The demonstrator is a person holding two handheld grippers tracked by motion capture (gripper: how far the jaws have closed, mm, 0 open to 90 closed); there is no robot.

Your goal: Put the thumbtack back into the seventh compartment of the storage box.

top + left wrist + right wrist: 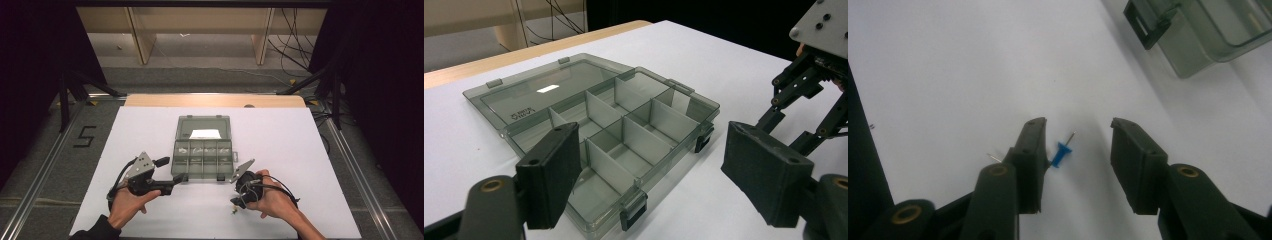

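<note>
Fingers (pixel 1029 165) of your right gripper (pixel 1078 165) stand spread around the small blue plastic push pin (pixel 1061 153), which lies beside one pad; no legible writing.

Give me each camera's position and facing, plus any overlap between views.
High view: above the person's side, looking forward and down on the white table; both hands, left gripper, right gripper.
Left gripper view: on the left gripper, facing the open organizer box.
Right gripper view: on the right gripper, facing down at a blue pushpin.
Shared: all three show the box.
</note>
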